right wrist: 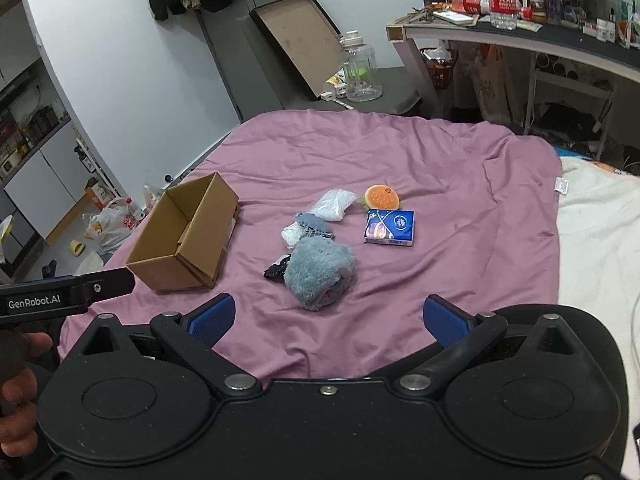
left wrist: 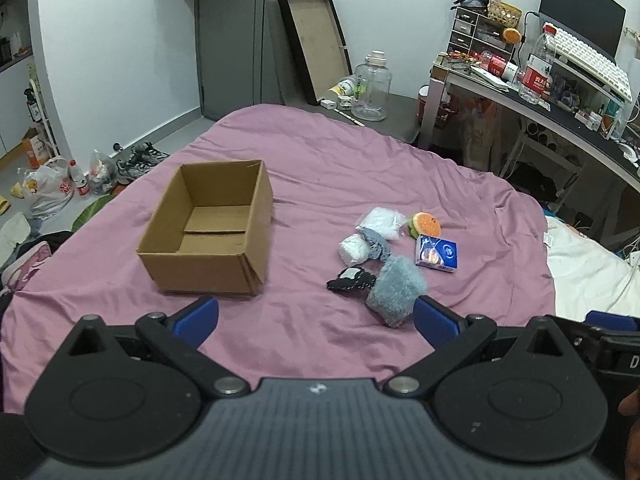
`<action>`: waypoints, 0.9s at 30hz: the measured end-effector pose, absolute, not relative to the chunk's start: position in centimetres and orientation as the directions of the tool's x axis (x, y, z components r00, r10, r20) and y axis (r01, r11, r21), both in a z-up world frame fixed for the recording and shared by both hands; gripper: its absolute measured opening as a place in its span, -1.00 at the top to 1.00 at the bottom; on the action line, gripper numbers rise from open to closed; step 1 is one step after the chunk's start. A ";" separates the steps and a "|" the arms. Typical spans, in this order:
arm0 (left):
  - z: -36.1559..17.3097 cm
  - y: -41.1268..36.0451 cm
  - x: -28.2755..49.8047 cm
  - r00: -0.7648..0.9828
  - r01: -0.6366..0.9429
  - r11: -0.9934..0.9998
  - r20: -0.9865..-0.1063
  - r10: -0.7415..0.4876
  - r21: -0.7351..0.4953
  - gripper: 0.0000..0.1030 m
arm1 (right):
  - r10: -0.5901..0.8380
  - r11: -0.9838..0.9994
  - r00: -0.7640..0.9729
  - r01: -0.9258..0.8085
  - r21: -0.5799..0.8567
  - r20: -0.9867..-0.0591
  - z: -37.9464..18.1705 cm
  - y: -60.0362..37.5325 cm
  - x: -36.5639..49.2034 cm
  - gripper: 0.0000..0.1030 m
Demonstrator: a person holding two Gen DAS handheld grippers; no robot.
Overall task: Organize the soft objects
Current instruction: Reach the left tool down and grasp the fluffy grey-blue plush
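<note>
An empty cardboard box [left wrist: 208, 228] [right wrist: 184, 240] stands open on the pink bedsheet [left wrist: 320, 168] [right wrist: 400, 152]. To its right lies a pile of soft items: a fluffy blue-grey bundle [left wrist: 396, 290] [right wrist: 320, 272], a small black pouch [left wrist: 352, 278] [right wrist: 277, 266], a white wad [left wrist: 353, 249] [right wrist: 293, 234], a grey cloth [left wrist: 376, 242] [right wrist: 316, 224], a white bag [left wrist: 380, 220] [right wrist: 334, 202], a burger plush [left wrist: 426, 224] [right wrist: 382, 196] and a blue tissue pack [left wrist: 437, 254] [right wrist: 390, 227]. My left gripper [left wrist: 316, 320] and right gripper [right wrist: 327, 318] hover open near the bed's front, both holding nothing.
A desk [left wrist: 560, 116] [right wrist: 520, 40] crowded with bottles and a keyboard stands at the right. A clear jug [left wrist: 370, 88] [right wrist: 360, 76] and a leaning tray [left wrist: 316, 44] sit beyond the bed. Bags and shoes [left wrist: 136, 164] litter the floor on the left. White bedding [right wrist: 600, 240] lies right.
</note>
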State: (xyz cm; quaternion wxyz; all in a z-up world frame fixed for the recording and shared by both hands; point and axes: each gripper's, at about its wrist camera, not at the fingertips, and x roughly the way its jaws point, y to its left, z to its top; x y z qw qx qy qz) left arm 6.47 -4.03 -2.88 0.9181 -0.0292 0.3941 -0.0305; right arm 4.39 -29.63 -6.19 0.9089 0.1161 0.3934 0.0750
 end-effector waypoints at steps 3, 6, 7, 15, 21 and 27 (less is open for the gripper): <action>-3.3 -4.5 7.4 0.686 0.048 0.995 -0.720 -0.099 -0.092 -0.99 | 0.245 0.955 0.675 -0.042 0.295 -0.696 -6.7 -29.9 5.2 -0.85; -3.7 -4.9 8.3 0.683 0.055 0.995 -0.724 -0.102 -0.088 -0.95 | 0.265 0.944 0.662 -0.031 0.327 -0.701 -7.3 -30.1 6.1 -0.70; -3.9 -5.0 8.6 0.679 0.056 0.994 -0.726 -0.106 -0.092 -0.95 | 0.276 0.939 0.656 -0.029 0.342 -0.702 -7.5 -30.3 6.4 -0.59; -5.3 -6.3 10.9 0.670 0.101 0.988 -0.726 -0.151 -0.113 -0.80 | 0.317 0.902 0.628 0.031 0.430 -0.710 -9.3 -30.9 8.2 -0.38; -6.7 -7.2 12.9 0.638 0.139 0.981 -0.745 -0.191 -0.133 -0.60 | 0.332 0.873 0.618 0.084 0.480 -0.712 -10.7 -30.9 9.5 -0.25; -8.0 -7.3 15.4 0.600 0.140 0.978 -0.773 -0.207 -0.153 -0.50 | 0.339 0.831 0.608 0.164 0.531 -0.718 -12.4 -31.3 11.0 -0.10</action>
